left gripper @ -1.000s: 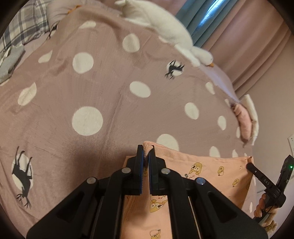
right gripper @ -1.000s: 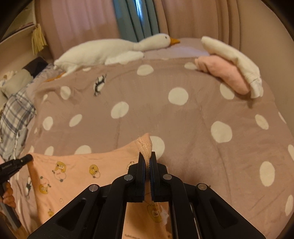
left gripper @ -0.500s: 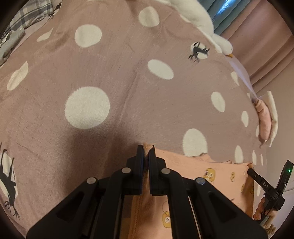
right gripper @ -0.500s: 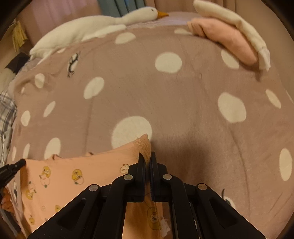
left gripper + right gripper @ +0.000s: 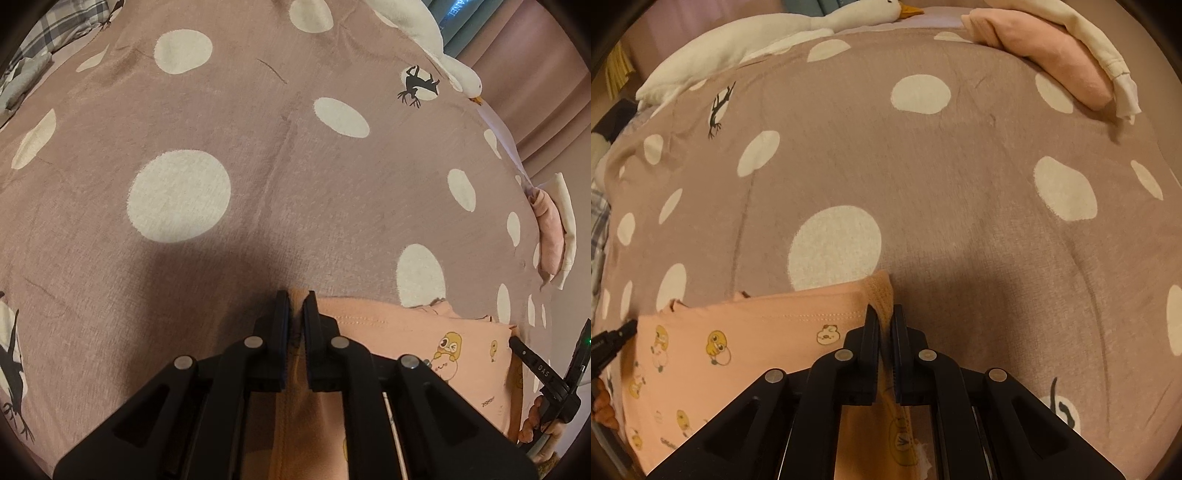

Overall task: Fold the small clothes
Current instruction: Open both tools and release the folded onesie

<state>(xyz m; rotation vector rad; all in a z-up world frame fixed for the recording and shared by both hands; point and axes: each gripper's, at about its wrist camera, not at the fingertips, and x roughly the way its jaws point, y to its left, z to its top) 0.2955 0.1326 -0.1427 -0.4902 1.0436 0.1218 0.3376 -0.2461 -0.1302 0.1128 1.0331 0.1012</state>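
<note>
The left gripper [image 5: 295,301] is closed on one corner of the garment [image 5: 424,343], a peach piece printed with small cartoon animals; a strip of its fabric fills the narrow gap between the jaws, right at their tips. The right gripper [image 5: 884,314] is likewise clamped on the opposite corner of the garment [image 5: 738,347], with the ribbed hem sticking up just past its fingertips. From the left gripper the cloth stretches away to its right, its stitched edge running level toward the other tool, whose black body shows at the far right edge. From the right gripper the cloth spreads off to its left, and the tip of the left tool appears at the left edge. Below and ahead of both grippers lies the blanket [image 5: 258,155], brown with large cream dots and small black bird prints, and the garment's lower part rests on it near the tools. Far ahead of the right gripper, a plush goose [image 5: 746,40] lies along the blanket's far edge. Ahead and to the right of it sits a stack of folded clothes [image 5: 1060,48], pink under cream.
</note>
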